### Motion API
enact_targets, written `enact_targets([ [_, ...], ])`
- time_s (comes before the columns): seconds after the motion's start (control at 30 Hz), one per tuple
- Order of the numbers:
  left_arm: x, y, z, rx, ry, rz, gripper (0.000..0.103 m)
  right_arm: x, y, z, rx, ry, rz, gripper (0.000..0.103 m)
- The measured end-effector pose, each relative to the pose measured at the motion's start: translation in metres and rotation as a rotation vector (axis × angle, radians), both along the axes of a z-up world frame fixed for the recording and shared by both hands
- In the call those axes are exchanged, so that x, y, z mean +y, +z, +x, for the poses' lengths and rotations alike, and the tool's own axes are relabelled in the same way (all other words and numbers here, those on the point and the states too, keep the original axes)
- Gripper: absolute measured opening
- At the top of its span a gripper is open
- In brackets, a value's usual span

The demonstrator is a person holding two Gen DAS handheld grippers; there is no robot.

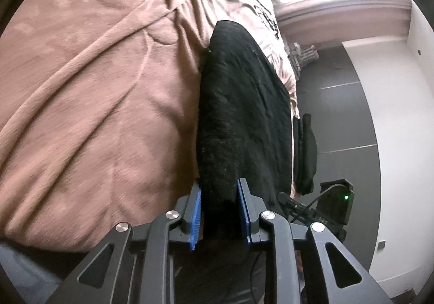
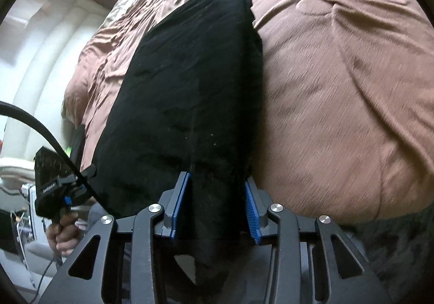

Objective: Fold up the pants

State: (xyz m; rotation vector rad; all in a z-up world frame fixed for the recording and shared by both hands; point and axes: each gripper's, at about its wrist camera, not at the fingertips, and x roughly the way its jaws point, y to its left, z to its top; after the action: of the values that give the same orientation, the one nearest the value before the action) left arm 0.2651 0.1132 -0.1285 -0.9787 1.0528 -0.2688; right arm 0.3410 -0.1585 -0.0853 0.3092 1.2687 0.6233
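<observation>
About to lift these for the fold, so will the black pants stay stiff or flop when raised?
The black pants will probably flop: the cloth bunches between both grippers. The fuzzy surface likely grips the ribbed blue pads, so slipping seems unlikely.

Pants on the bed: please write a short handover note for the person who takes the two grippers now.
Left gripper: shut on the black pants, near edge.
Right gripper: shut on the same near edge of the pants.
Pants: lying lengthwise on the brown bedspread, far end resting on it.
Done: both grips taken.
Left: probably carry the held end over to the far end, lay flat, release.
</observation>
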Motion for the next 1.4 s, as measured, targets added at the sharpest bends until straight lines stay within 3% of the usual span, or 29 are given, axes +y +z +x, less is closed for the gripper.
enact_targets([
  [0.17, 0.005, -0.005, 0.001, 0.049, 0.001, 0.055, 0.033, -0.004, -0.003, -0.003, 0.002, 0.030, 0.003, 0.036],
  [0.3, 0.008, -0.012, 0.006, 0.066, 0.009, 0.057, 0.039, -0.018, -0.001, 0.008, 0.013, 0.003, 0.038, 0.038],
  [0.43, 0.013, -0.005, 0.014, 0.044, 0.015, 0.076, 0.047, -0.027, 0.003, 0.020, -0.010, -0.029, 0.065, 0.053],
  [0.6, 0.019, 0.002, 0.029, 0.026, 0.012, 0.094, 0.055, -0.036, 0.005, 0.029, -0.012, -0.066, 0.128, 0.062],
  [0.73, 0.019, 0.000, 0.044, 0.039, 0.004, 0.097, 0.055, -0.040, -0.001, 0.038, -0.024, -0.097, 0.186, 0.067],
  [1.0, 0.009, -0.002, 0.075, 0.053, -0.030, 0.129, 0.055, -0.044, -0.036, 0.069, 0.069, -0.119, 0.309, 0.067],
  [1.4, 0.006, -0.012, 0.110, 0.090, -0.048, 0.167, 0.056, -0.016, -0.070, 0.112, 0.151, -0.084, 0.328, 0.067],
])
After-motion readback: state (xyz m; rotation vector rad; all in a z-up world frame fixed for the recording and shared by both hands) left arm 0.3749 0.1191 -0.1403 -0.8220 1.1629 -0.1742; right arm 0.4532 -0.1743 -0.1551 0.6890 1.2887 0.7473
